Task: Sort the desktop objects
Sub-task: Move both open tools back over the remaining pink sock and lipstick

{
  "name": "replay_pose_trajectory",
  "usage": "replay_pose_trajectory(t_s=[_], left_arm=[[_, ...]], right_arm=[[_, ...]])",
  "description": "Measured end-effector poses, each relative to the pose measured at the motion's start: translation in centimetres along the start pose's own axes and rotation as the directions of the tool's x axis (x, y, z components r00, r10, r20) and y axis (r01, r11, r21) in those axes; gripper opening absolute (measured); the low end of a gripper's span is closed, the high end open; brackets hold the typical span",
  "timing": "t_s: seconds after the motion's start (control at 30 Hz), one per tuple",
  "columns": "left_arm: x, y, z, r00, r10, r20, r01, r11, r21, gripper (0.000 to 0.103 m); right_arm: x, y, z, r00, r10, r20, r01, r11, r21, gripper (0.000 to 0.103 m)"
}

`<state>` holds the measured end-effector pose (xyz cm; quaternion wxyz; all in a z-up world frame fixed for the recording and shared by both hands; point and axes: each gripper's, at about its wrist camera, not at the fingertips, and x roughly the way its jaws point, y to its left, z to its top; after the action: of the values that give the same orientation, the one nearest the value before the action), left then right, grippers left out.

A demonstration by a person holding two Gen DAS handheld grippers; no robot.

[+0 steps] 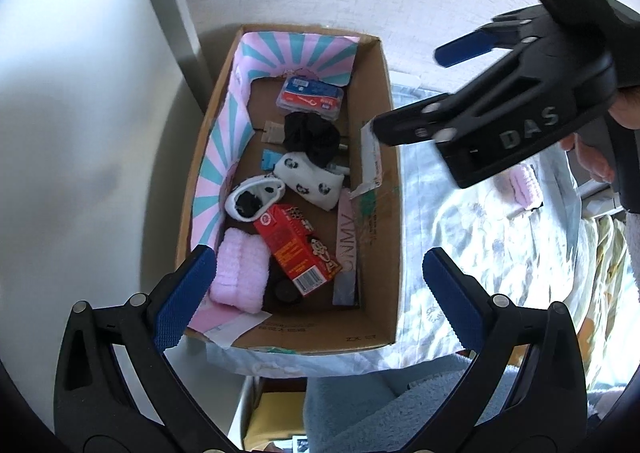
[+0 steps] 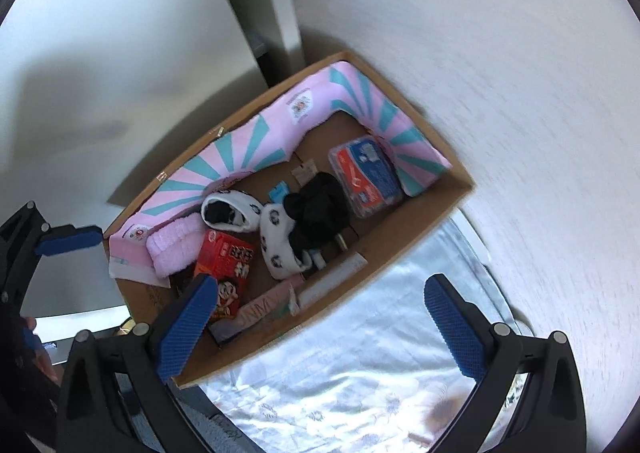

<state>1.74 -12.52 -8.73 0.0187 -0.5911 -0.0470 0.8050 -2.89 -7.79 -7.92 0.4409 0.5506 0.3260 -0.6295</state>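
Left wrist view: both grippers, left gripper point(image 1: 316, 289) & right gripper point(image 2: 320, 329), hung wide open, empty, over cardboard box point(image 1: 394, 189). Pink towel roll point(image 1: 240, 273) inside looked soft, light; pinch mid-body.

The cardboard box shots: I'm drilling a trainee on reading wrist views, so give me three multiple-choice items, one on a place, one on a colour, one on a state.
1. Where does the red snack box lie?
A. on the floral cloth
B. inside the cardboard box
C. between gripper pads

2. What colour is the fluffy folded cloth beside the red snack box?
A. pink
B. green
C. yellow

3. How do the left gripper jaws stand?
A. clamped on a sock
B. shut with nothing held
C. wide open, nothing between them

Answers: 1 B, it rests on the box floor among the socks. 2 A, it is pale pink in both views. 3 C, the blue pads stand far apart over the box.
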Motion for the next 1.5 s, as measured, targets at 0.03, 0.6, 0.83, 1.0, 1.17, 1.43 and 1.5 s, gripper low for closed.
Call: replay_pose_trajectory(t_s=[0.03,0.6,0.83,1.0,1.17,1.43,1.5], left_arm=[[0.0,-0.4,0.2,1.000,0.004,0.001,-0.004,1.000,0.009,0.103],[-0.4,-7.9,2.0,0.999,-0.031,0.015,0.028,0.984,0.177,0.103],[-0.5,-10.4,2.5,0.999,-0.037,0.016,0.032,0.973,0.231,0.103],[-0.3,-11.4,2.8,0.999,-0.044,0.010,0.040,0.968,0.249,0.103],[0.2,-13.0,3.2,0.999,-0.046,-0.001,0.044,0.958,0.284,0.103],[1.9,-17.5,3.3,0.995,-0.086,-0.046,0.096,0.925,0.366,0.103],[2.3,-18.5,3.4,0.993,-0.104,-0.053,0.116,0.920,0.375,0.103]], right_arm=[[-0.4,-0.5,-0.4,1.000,-0.004,0.006,0.004,1.000,0.005,0.103],[-5.7,-9.2,-10.1,0.995,-0.087,0.044,0.079,0.984,0.160,0.103],[-6.7,-11.3,-13.3,0.993,-0.097,0.063,0.080,0.970,0.230,0.103],[-7.2,-12.2,-14.8,0.991,-0.108,0.074,0.085,0.961,0.262,0.103],[-8.1,-13.5,-16.6,0.989,-0.121,0.089,0.088,0.948,0.307,0.103],[-9.3,-16.7,-22.3,0.984,-0.178,0.033,0.148,0.896,0.418,0.103],[-9.3,-17.3,-24.1,0.986,-0.166,0.016,0.141,0.878,0.458,0.103]])
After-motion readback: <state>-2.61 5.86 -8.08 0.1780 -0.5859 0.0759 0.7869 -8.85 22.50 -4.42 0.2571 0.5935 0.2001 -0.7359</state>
